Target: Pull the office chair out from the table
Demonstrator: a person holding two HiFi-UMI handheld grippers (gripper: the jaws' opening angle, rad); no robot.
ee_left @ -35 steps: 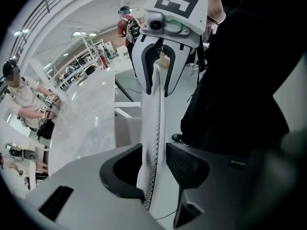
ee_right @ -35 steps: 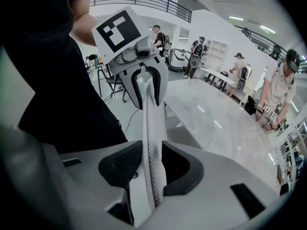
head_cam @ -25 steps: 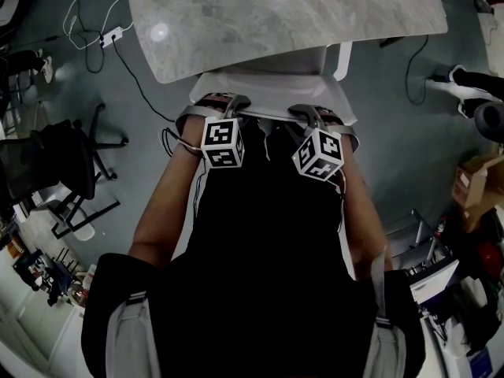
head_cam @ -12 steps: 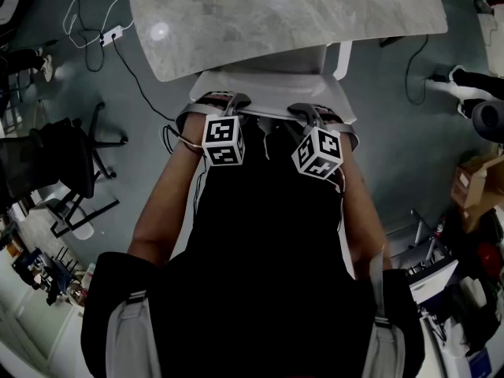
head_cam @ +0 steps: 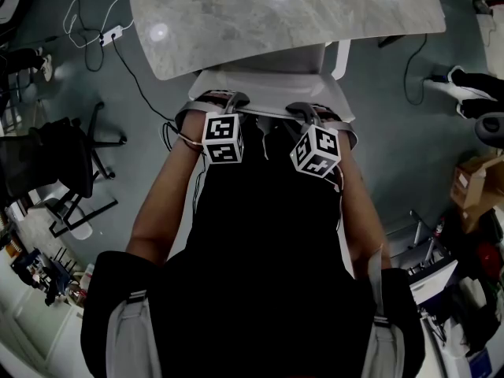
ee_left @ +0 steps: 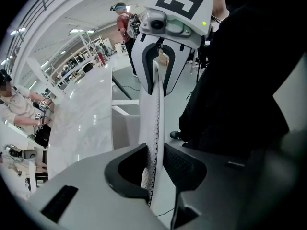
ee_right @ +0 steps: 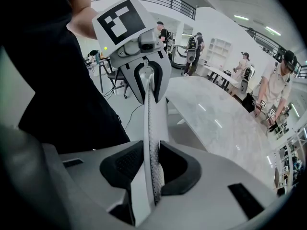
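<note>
**Head view.** The office chair [head_cam: 272,81] stands pushed in at the table [head_cam: 260,14]. Only the white top of its back and a strip of seat show past the grey marbled table edge. The left claw [head_cam: 235,101] and the right claw [head_cam: 303,110] sit side by side on the top rim of the chair back, close to the person's body.

**Left gripper view.** The backrest [ee_left: 156,99] runs edge-on between the jaws as a thin white rim: a smooth frame around a perforated panel. The jaws have just been closing, and the pads now lie on both faces of the rim, so this claw grips the backrest. The other claw is seen further along the same rim.

**Right gripper view.** The same rim passes between these jaws. They too have just been closing, and the pads bear on both faces, so this claw also grips the backrest.

**Handling.**
- The frame is probably stiff and smooth, so it may slip under a light grip.
- The perforated panel likely flexes.
- Hold on the frame, as now.
- The base is hidden. If the chair swivels, uneven pulling would probably turn it, so draw both claws back together.
</note>
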